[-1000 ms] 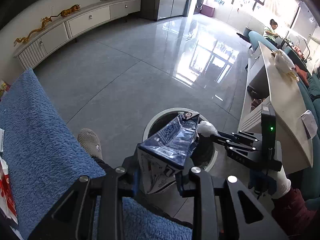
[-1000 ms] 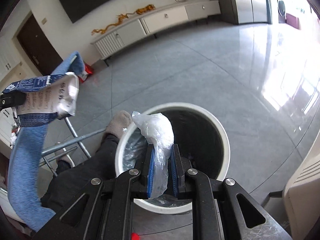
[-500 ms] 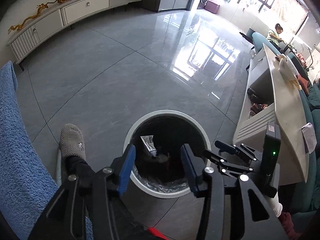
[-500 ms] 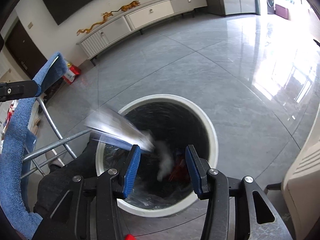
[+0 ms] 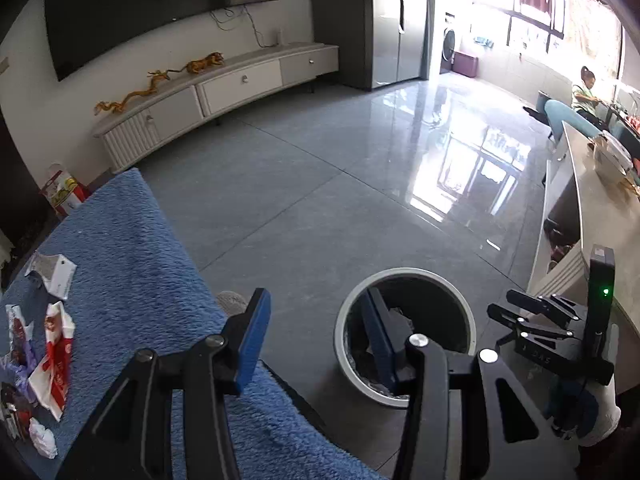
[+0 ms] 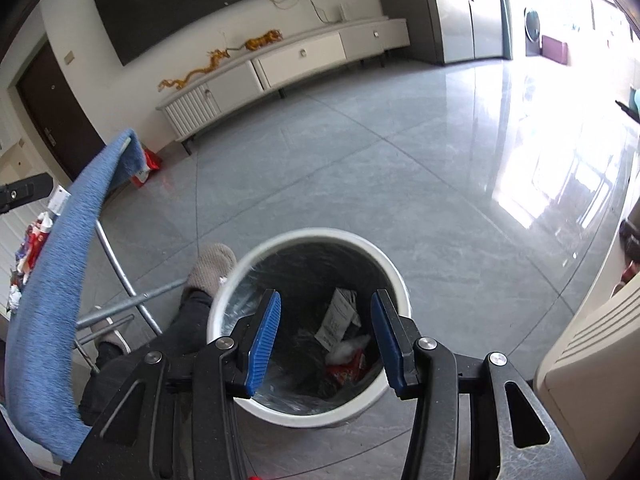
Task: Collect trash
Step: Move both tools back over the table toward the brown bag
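Crumpled trash (image 6: 340,334) lies at the bottom of the white bin (image 6: 394,276), directly below the right gripper (image 6: 325,336), whose blue jaws gape empty. More wrappers (image 5: 50,360) wait on the blue towel (image 5: 132,264), left of the left gripper (image 5: 316,344), likewise spread and empty

Desk (image 5: 132,256) covered in blue fleece. Trash clustered at its left edge: white carton scrap (image 5: 54,270), red-and-white wrappers (image 5: 54,360), crumpled white wad (image 5: 42,438) nearest the camera. Grey tiled floor (image 5: 320,184) just off the desk's right edge carries the white round bin (image 5: 404,336), trash inside.
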A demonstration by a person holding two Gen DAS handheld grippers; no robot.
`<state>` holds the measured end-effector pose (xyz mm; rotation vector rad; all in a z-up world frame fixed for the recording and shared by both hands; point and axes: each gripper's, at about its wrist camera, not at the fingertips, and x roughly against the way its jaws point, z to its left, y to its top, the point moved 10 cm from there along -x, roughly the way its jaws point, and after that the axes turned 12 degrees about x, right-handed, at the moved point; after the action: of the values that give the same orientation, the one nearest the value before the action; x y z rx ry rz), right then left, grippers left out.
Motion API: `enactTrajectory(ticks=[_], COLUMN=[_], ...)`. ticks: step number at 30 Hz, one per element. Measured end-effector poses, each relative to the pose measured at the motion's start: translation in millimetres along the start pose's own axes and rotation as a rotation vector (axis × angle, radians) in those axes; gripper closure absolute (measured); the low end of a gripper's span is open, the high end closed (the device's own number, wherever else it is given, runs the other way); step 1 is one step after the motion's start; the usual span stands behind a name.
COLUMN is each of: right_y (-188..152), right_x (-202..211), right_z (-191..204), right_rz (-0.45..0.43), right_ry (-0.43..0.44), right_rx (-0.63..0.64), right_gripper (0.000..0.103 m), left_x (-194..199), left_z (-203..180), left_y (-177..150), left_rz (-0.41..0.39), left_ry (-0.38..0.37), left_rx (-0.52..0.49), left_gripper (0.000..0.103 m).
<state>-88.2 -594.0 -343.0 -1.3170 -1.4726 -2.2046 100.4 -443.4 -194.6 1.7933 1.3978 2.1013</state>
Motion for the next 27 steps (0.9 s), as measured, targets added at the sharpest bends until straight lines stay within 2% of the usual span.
enactTrajectory(ticks=[2,8,14,27], right_y=[9.1,39.0,63.7,95.5], right_x=[10.0,46.3,72.8,112.5], right_z=[8.0,41.8,84.8,157.7], right_rz=[-0.02,-0.094,-0.144,-0.199], right_ry=[-0.001,0.017,0.051,0.091], right_rx=[0.02,0.081,0.158,0.316], right_gripper=[0.056,0.054,0.053,0.051], left_x=[18.4,64.6,106.9,164.1], left_z=[17.2,56.6,96.6,173.8], left_y=[2.9,4.7,-1.9,-32.5], left_rz=[-0.043,-0.142,-0.221,-0.31], left_ry=[0.025,0.1,0.141,0.182], left_rx=[0.029,0.087,0.157,0.28], left_gripper=[0.05,0.045,0.038,0.036])
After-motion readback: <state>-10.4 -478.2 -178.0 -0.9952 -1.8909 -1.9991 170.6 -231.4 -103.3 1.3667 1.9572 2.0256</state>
